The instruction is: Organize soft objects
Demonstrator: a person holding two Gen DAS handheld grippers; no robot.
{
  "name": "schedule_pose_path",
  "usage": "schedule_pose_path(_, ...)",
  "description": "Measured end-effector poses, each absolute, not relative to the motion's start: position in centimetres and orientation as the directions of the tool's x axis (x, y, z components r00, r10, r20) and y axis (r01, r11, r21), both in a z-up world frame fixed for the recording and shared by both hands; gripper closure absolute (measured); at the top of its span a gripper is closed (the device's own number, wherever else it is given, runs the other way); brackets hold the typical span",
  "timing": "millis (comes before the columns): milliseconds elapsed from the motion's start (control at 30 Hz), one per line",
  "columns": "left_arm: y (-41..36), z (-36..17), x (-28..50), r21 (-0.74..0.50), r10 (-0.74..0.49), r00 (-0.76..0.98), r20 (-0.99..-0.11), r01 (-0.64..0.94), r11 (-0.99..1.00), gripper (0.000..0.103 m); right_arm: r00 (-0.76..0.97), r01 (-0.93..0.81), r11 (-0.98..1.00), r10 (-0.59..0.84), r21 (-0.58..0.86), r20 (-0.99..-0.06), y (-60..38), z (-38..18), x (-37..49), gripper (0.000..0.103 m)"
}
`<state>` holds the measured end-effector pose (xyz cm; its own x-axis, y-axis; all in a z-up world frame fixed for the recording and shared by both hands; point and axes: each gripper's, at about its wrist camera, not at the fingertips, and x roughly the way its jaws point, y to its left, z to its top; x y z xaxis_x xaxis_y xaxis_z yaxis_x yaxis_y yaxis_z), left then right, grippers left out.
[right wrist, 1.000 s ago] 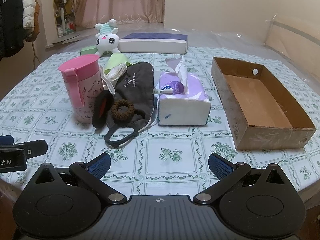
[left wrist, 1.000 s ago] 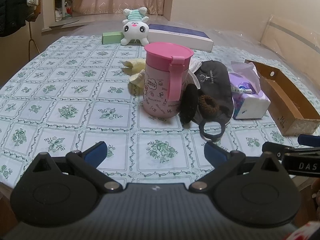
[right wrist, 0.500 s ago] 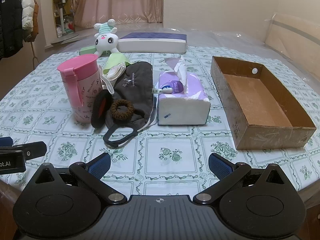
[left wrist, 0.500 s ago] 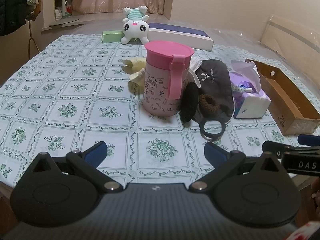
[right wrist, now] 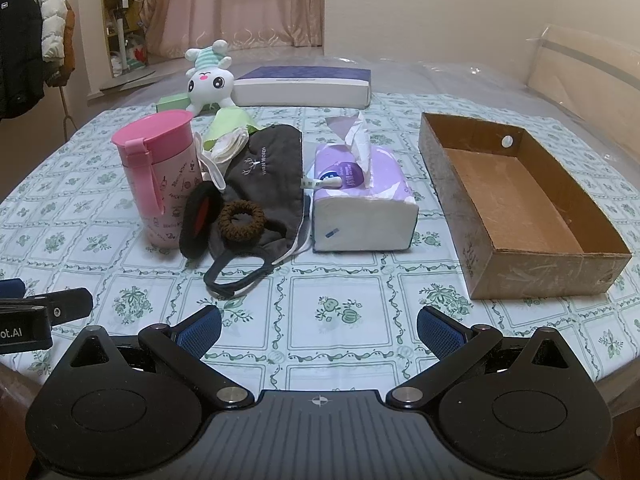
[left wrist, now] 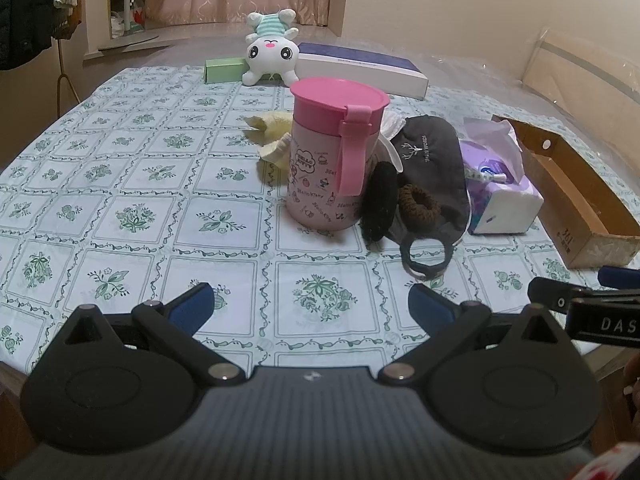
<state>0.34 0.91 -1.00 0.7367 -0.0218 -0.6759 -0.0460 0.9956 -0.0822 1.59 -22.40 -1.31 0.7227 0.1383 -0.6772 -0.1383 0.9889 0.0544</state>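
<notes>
Barely any movement since earlier frames: both views creep slightly closer to pile. Left gripper [left wrist: 308, 304] and right gripper [right wrist: 318, 328] spread wide, empty. Eye mask [right wrist: 266, 172], brown scrunchie [right wrist: 242, 220], plush bunny [right wrist: 210, 80] on table; cardboard box [right wrist: 452, 184] apparently empty. Nothing sorted yet.

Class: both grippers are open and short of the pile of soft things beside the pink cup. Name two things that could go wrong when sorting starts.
1. The black puff leans on the cup; pulling it away might tip the cup.
2. The scrunchie lies on the eye mask, so lifting the mask could spill it before the box.
</notes>
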Motion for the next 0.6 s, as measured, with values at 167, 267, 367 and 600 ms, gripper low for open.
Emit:
schedule_pose_path(167, 0.94, -0.99, 0.42, -0.083, -0.022, 0.735, -0.677, -0.047, 0.995, 0.0, 0.725, -0.135, 0.989, 0.136, 0.055, -0.675, -22.47, -1.26, 1.6, 0.0)
schedule_pose_path(267, 0.95, -0.99, 0.43, -0.083, -0.021, 0.736, -0.677, -0.048, 0.995, 0.0, 0.727, -0.132, 0.99, 0.134, 0.055, -0.674, -22.5, -1.21, 1.65, 0.0)
schedule_pose_path(367, 0.93, -0.99, 0.43, -0.083, -0.02, 0.736, -0.676, -0.048, 0.995, 0.0, 0.728, -0.132, 0.99, 0.134, 0.055, -0.673, -22.53, -1.17, 1.64, 0.0)
schedule_pose_path(600, 0.89, -0.89, 0.61, -0.08, -0.019, 0.738, -0.675, -0.048, 0.996, 0.0, 0.733, -0.131, 0.99, 0.132, 0.052, -0.667, -22.49, -0.98, 1.73, 0.0)
